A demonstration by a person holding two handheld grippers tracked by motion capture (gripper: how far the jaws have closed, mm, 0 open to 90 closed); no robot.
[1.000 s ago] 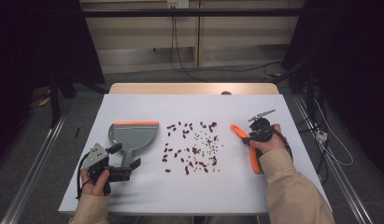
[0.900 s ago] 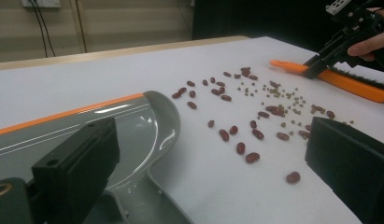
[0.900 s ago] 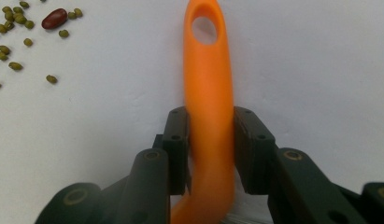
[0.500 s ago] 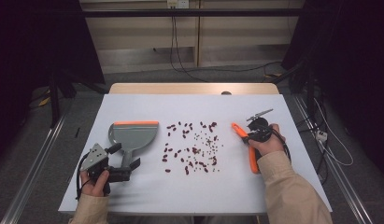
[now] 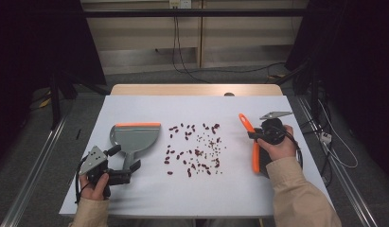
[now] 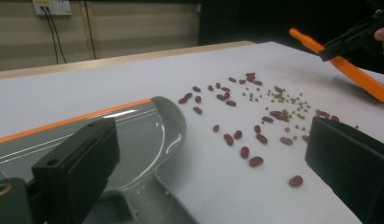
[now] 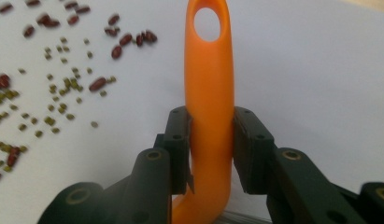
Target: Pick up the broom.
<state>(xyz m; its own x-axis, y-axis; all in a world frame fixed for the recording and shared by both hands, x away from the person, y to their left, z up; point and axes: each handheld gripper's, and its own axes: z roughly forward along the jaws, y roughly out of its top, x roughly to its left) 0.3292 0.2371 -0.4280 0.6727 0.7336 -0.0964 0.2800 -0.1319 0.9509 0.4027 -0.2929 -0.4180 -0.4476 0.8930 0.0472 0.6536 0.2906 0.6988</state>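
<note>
A grey dustpan (image 5: pixel 135 138) with an orange front lip lies left of centre on the white table (image 5: pixel 230 198). Its handle points toward my left gripper (image 5: pixel 125 158), whose jaws stand open on either side of that handle without touching it. In the left gripper view the dustpan (image 6: pixel 133 135) lies between the open jaws of that gripper (image 6: pixel 213 163). Red beans and small green beans (image 5: pixel 197 151) are scattered mid-table. At the right, my right gripper (image 5: pixel 256 135) is shut on the orange brush handle (image 5: pixel 254 151). Up close, my right gripper's (image 7: pixel 210 135) pads press both sides of the brush handle (image 7: pixel 208 70), held just above the table.
The table's far edge is a wooden strip (image 5: pixel 197 90). Cables (image 5: pixel 182 61) run over the floor behind it. Bare white surface lies along the near edge and at the far right. A metal rail (image 5: pixel 31 179) runs along the floor on the left.
The right gripper has risen a little with the orange brush handle, lifting it off the table. The left gripper and the dustpan have stayed put.
</note>
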